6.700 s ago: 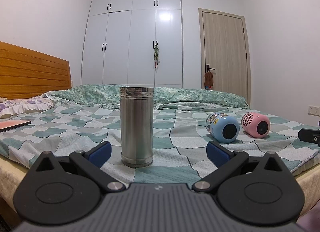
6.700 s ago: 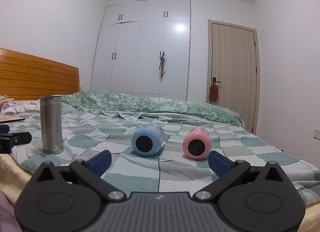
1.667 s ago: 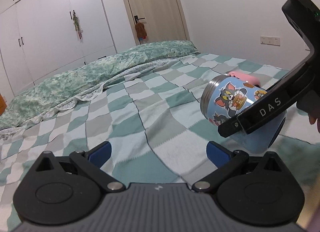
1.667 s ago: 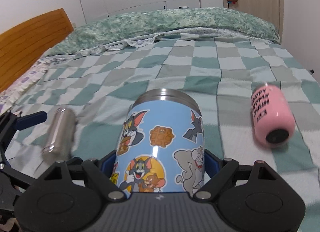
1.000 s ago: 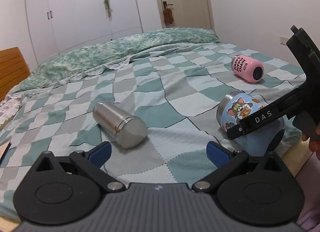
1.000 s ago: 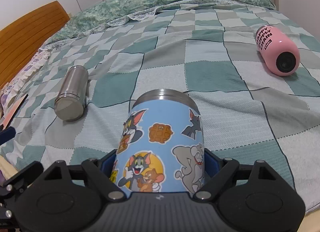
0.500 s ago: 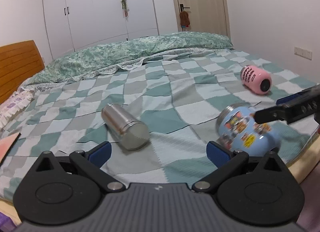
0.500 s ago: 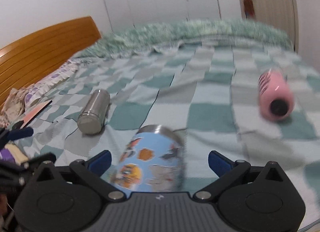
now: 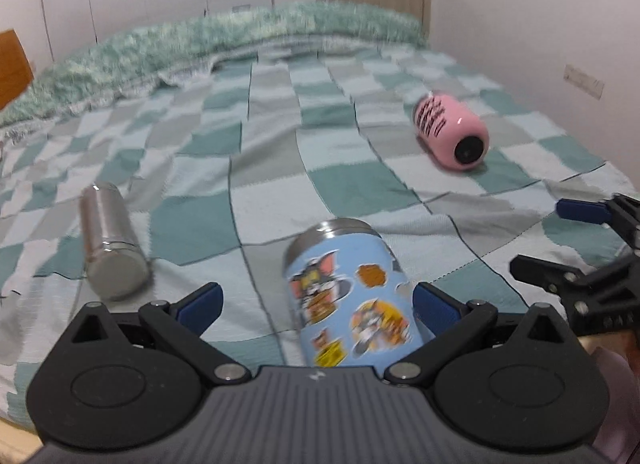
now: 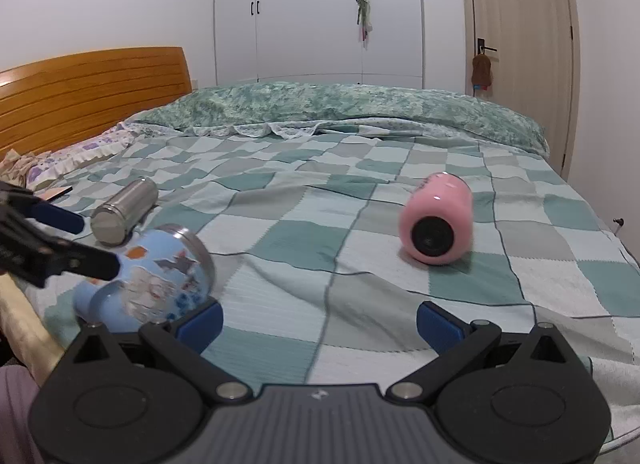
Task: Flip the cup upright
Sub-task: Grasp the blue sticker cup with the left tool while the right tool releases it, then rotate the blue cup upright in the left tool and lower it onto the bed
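A blue cartoon cup (image 9: 348, 292) lies on its side on the checkered bedspread (image 9: 276, 168), steel rim pointing away. My left gripper (image 9: 316, 300) is open around it, the cup between the blue pads, nearer the right one. In the right wrist view the same cup (image 10: 152, 280) lies at the left with the left gripper's fingers (image 10: 60, 252) over it. My right gripper (image 10: 320, 318) is open and empty, off to the cup's right; it shows at the right edge of the left wrist view (image 9: 592, 248).
A steel flask (image 9: 110, 240) lies on its side left of the blue cup. A pink cup (image 9: 450, 132) lies on its side further right (image 10: 438, 220). A green quilt (image 10: 340, 108) and wooden headboard (image 10: 92, 92) are behind. The bed's front edge is close.
My right gripper let go of the blue cup and pulled away to the right. My left gripper moved in around the cup. The steel flask, upright earlier, lies on its side.
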{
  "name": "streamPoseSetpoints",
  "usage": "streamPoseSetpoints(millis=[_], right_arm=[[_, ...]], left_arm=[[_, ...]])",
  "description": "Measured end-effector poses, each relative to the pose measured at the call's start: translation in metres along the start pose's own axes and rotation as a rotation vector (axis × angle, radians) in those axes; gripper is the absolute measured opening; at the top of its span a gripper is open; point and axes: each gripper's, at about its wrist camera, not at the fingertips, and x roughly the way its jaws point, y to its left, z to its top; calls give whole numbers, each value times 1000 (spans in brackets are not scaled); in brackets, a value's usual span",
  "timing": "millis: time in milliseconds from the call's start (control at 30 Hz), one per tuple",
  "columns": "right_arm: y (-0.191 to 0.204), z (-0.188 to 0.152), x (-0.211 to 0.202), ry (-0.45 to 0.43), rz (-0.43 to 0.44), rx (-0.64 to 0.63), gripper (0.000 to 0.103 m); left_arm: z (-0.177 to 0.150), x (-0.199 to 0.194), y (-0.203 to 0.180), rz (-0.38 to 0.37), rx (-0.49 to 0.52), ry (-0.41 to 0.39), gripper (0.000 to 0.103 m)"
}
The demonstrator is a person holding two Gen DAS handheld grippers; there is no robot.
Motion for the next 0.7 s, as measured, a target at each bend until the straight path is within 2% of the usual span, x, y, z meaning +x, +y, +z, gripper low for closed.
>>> streamPoseSetpoints(millis=[100, 200, 333, 400, 433, 533, 700], right_arm=[[-10, -6, 2, -18, 6, 3, 103], [-16, -10, 6, -33, 17, 21, 103], [-19, -14, 11, -44, 30, 47, 103], [-19, -15, 12, -53, 35, 61, 103], [-18, -16, 13, -58, 37, 69, 103], [-18, -19, 13, -67, 45, 82, 103], [-14, -24, 13, -77, 45, 90, 103]], left_arm=[[12, 20, -8, 20, -16, 85, 103], [23, 35, -15, 61, -22, 135, 103], [35, 58, -15, 39, -90, 251, 103], [36, 72, -15, 34, -110, 331, 89], [35, 77, -16, 47, -110, 354, 87], [33, 78, -11, 40, -147, 356, 87], [28, 69, -10, 36, -156, 308, 87]])
